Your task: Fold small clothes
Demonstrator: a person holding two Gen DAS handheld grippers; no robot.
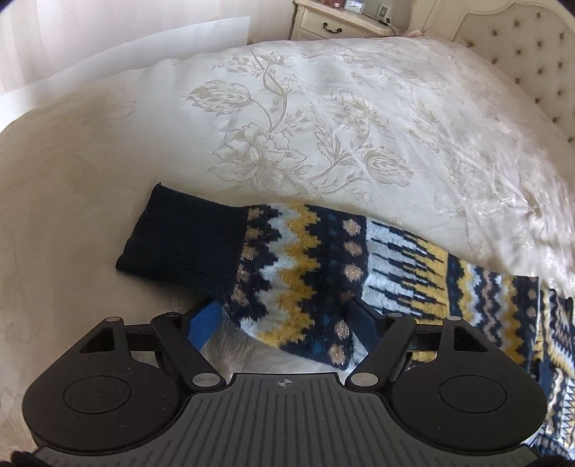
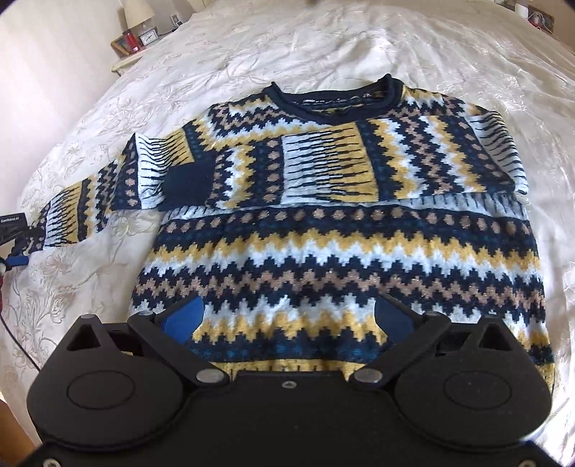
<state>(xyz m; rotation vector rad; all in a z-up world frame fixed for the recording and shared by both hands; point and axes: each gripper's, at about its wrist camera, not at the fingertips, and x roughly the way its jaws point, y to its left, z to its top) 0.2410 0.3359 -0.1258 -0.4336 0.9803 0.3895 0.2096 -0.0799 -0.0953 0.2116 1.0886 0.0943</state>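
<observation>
One sweater (image 2: pixel 341 230) is lying flat on the cream bedspread (image 2: pixel 449 54), front up, its neck pointing toward the far side of the bed. It is knitted in bands of navy, yellow, white and tan zigzags and dots. Its two sleeves are lying differently: one is folded across the chest, with its plain navy cuff resting on the body, and the other sleeve (image 1: pixel 323 266) is stretching out to the side across the bedspread, ending in a dark cuff (image 1: pixel 183 240).

Two grippers are showing. The left gripper (image 1: pixel 287 316) is hanging over the outstretched sleeve with its jaws apart; the sleeve is lying between the two blue fingers (image 1: pixel 205 319), and whether the pads are pressing it I cannot tell. The right gripper (image 2: pixel 287 319) is hovering above the lower part of the sweater's body, its jaws spread wide and gripping nothing.

One nightstand (image 1: pixel 334 21) is standing beyond the bed, beside one tufted headboard (image 1: pixel 521 54).
</observation>
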